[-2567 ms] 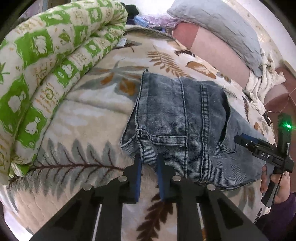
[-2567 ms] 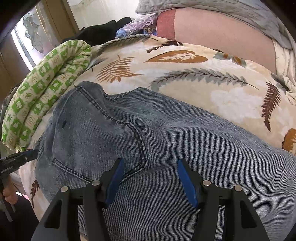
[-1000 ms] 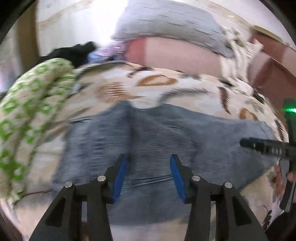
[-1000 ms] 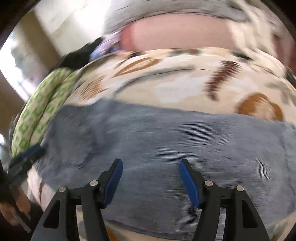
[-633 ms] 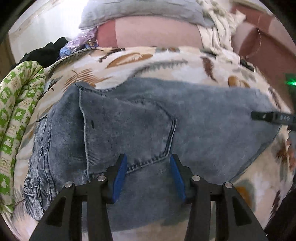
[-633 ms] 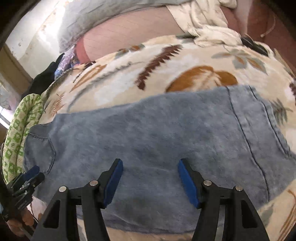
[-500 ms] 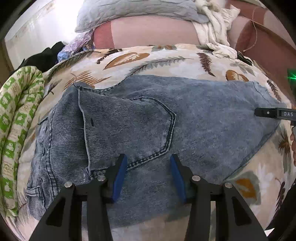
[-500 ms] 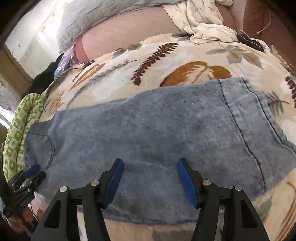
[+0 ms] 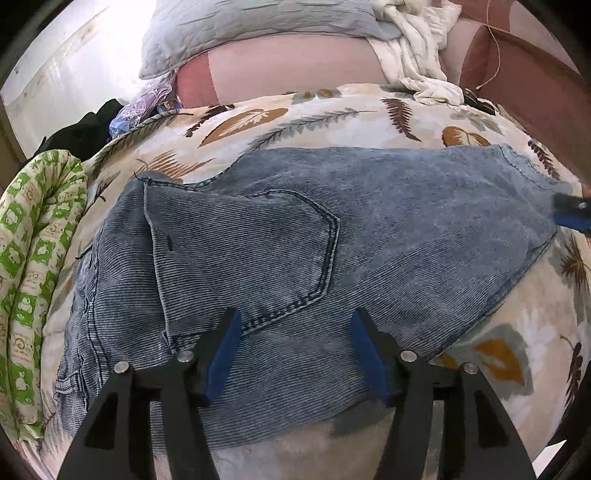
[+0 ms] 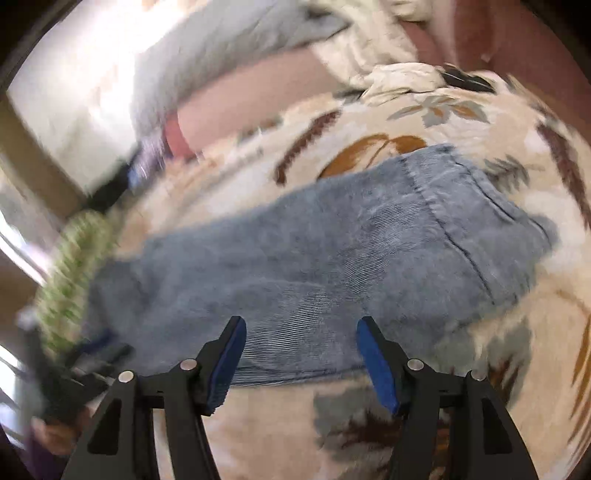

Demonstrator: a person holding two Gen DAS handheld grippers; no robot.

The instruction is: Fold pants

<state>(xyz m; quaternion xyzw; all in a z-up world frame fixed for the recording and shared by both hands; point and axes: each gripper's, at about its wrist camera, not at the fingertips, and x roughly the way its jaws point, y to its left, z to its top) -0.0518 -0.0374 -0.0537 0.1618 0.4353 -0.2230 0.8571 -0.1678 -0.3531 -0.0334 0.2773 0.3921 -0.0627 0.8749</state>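
The blue denim pants [image 9: 280, 251] lie folded lengthwise across a leaf-print bedspread [image 9: 332, 122], waistband and back pocket [image 9: 251, 254] at the left, leg hems at the right. My left gripper [image 9: 293, 352] is open and empty, hovering over the near edge of the pants below the pocket. My right gripper [image 10: 299, 360] is open and empty over the near edge of the legs [image 10: 332, 266]; this view is blurred. The right gripper's tip shows at the far right of the left wrist view [image 9: 572, 214].
A rolled green-and-white quilt [image 9: 33, 266] lies along the left of the pants. A grey pillow [image 9: 258, 33] on a pink one [image 9: 288, 70], and white crumpled cloth [image 9: 413, 48], sit at the bed's far side. Dark clothes [image 9: 85, 125] lie far left.
Both grippers have pulled back toward the near edge of the pants and stay open. The right wrist view has swung and is blurred by motion.
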